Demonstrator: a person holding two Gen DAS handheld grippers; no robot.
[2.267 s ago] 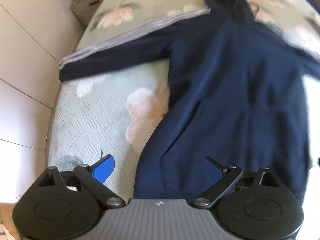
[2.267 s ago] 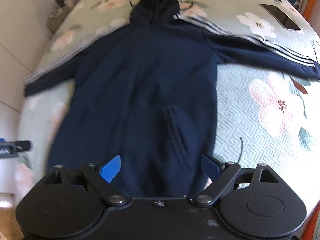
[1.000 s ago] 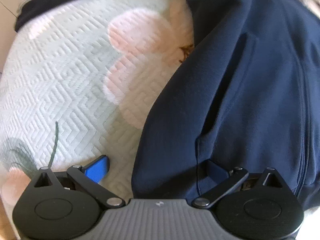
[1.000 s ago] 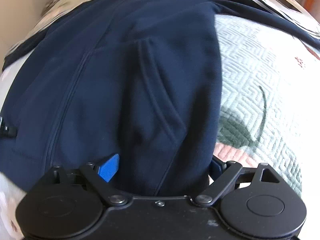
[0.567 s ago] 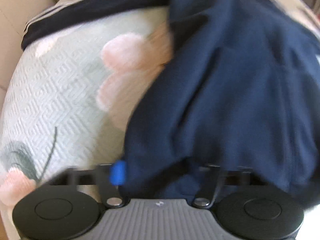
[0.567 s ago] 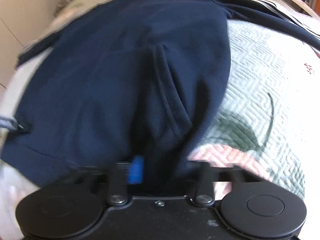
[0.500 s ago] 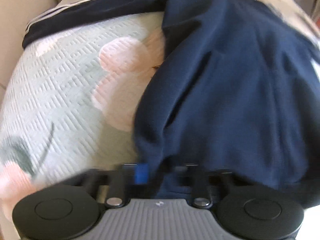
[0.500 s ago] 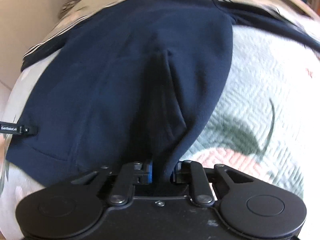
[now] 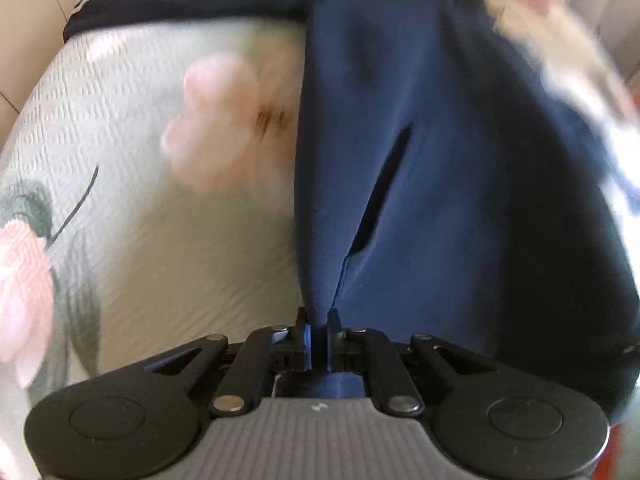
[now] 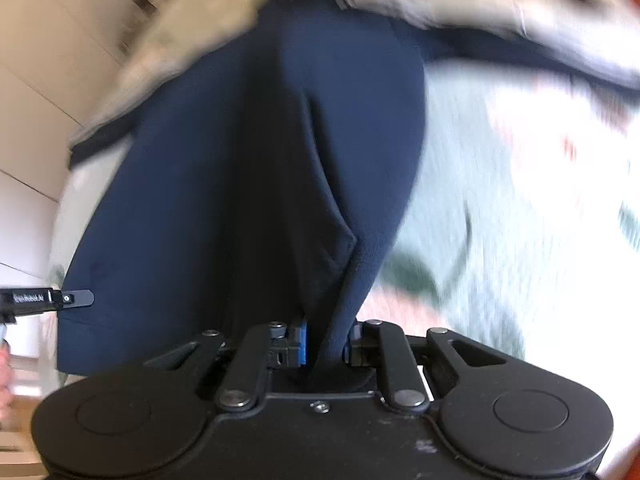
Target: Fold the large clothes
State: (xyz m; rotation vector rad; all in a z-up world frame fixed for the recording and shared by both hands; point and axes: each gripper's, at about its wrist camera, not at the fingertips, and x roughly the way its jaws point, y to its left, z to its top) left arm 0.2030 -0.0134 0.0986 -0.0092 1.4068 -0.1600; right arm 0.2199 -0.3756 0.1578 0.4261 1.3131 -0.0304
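- Left gripper (image 9: 318, 330): black two-finger tool with blue pads, jaws drawn close together and pinching a gathered fold of the dark navy fleece hooded jacket (image 9: 440, 168) at its bottom hem
- From that pinch the cloth rises in a narrow taut ridge and widens out into the body of the jacket; a slanted pocket slit (image 9: 384, 196) shows just to the right of the ridge
- Right gripper (image 10: 326, 340): same black tool, jaws nearly closed on a second bunch of the navy jacket (image 10: 240, 184) at the hem on its other side; blue pad visible on the left finger (image 10: 301, 342), cloth wedged between it and the right finger
- In the right wrist view a pocket edge (image 10: 340, 236) runs diagonally down toward the pinch
- Jacket lies spread on a pale green quilted bedspread with pink flower print (image 9: 152, 184); its body runs away from both tools toward the far end of the bed
- One sleeve with pale stripes (image 9: 180, 4) stretches out to the left across the bedspread in the left wrist view
- The other sleeve (image 10: 540, 56) runs off to the right in the right wrist view, much blurred
- Tip of the left tool (image 10: 60, 299) shows at the left edge of the right wrist view, beside the jacket's hem
- Cream panelled wall (image 10: 44, 92) borders the bed on the left; both views are motion-blurred toward the far end
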